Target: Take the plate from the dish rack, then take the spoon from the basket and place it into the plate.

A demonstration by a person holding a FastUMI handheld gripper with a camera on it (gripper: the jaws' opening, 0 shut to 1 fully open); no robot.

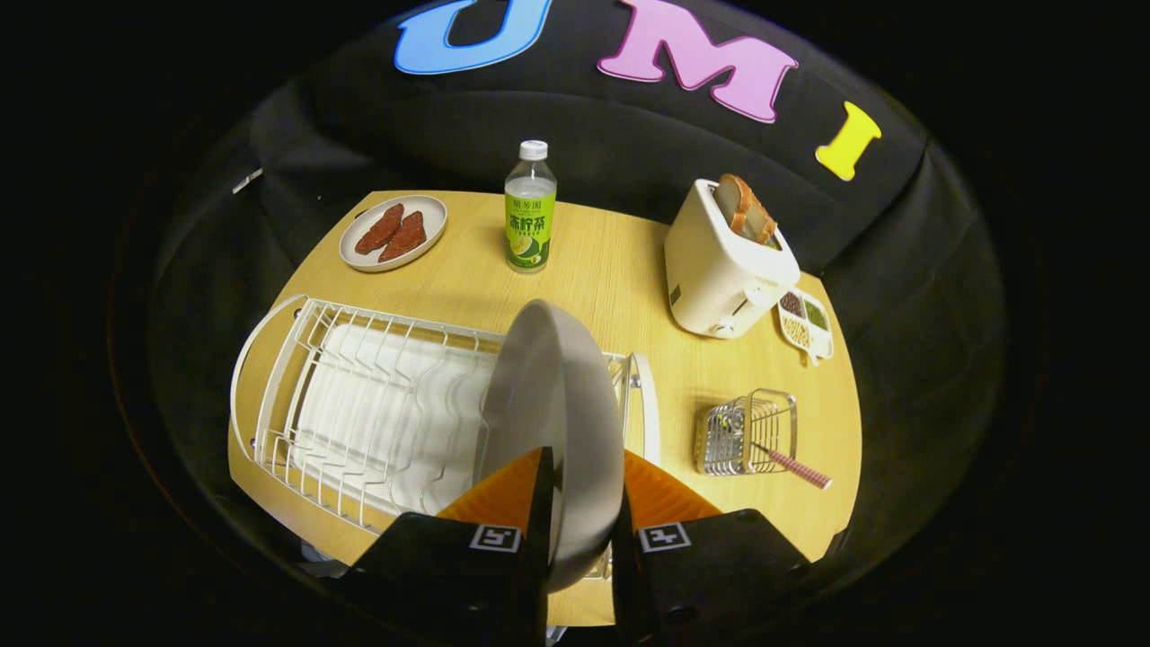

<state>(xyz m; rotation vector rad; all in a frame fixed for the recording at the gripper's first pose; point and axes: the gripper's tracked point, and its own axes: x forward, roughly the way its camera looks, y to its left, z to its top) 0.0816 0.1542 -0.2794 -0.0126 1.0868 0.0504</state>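
A pale grey plate (557, 404) stands on edge between my two orange fingers (508, 494), above the right end of the white wire dish rack (359, 413). My gripper (582, 481) is shut on the plate's rim, one finger on each face. To the right of the rack stands a small wire basket (746, 433) on the wooden table (611, 270). A spoon with a pink striped handle (795, 467) leans out of the basket toward the table's right front edge.
At the back of the table are a green-labelled bottle (529, 211), a plate of reddish meat slices (393, 232) at the left, and a white toaster (726, 261) with bread at the right. A small divided dish of grains (806, 325) lies beside the toaster.
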